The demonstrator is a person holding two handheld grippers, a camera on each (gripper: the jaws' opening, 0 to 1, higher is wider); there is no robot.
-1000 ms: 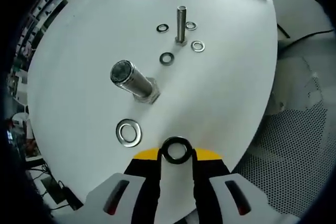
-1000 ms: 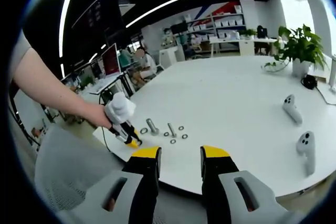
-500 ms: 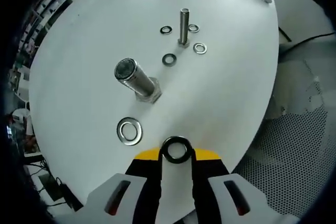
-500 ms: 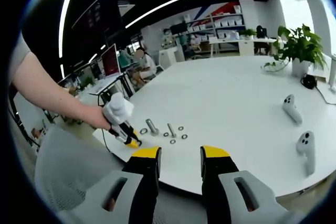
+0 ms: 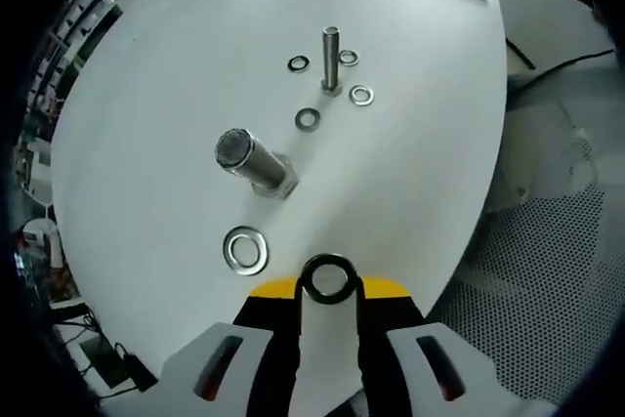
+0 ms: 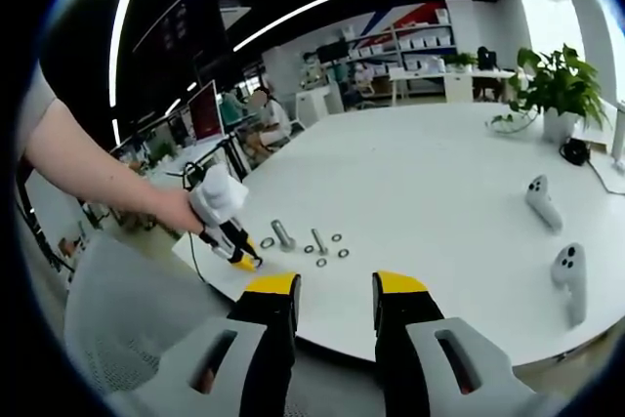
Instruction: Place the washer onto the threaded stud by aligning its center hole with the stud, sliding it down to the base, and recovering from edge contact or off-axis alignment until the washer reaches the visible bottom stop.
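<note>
White round table [image 5: 176, 75], dark ring-shaped washer [image 5: 328, 279] clamped upright in the left gripper [image 5: 328, 292].

Largest near the washer is the thick steel threaded stud [image 5: 252, 160] on its hex base, beyond the washer and clear of it; a large silver washer [image 5: 245, 249] lies flat between them. Farther beyond stands a thin bolt [image 5: 330, 59] ringed by four small washers [image 5: 309, 118]. The right gripper [image 6: 332, 292] hangs off the table's edge, jaws apart, nothing between them.
</note>
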